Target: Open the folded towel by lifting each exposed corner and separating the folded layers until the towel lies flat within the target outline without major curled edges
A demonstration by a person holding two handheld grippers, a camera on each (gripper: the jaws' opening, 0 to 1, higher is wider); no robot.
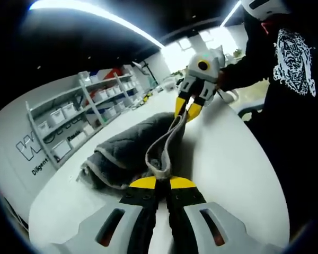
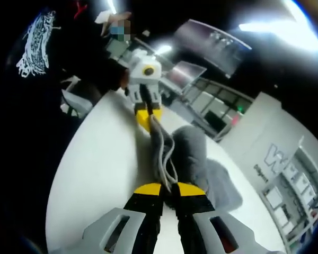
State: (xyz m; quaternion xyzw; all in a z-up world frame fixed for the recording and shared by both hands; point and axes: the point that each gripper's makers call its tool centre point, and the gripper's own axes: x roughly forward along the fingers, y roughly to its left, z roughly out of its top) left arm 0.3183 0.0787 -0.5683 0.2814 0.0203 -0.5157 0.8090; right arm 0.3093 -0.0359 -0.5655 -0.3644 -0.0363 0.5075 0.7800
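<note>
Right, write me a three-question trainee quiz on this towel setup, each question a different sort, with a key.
1. True or false: the grey towel already lies flat on the white table.
2. What is the left hand-held gripper shut on?
A. a shelf bin
B. the towel's edge
C. nothing
3. Fill in: the stretch of towel edge between the left hand-held gripper and the right hand-held gripper is held ____ the table.

Key
1. False: most of it sits bunched in a folded heap.
2. B. The right hand-held gripper grips the same edge further along.
3. Above: the edge is raised off the surface.
</note>
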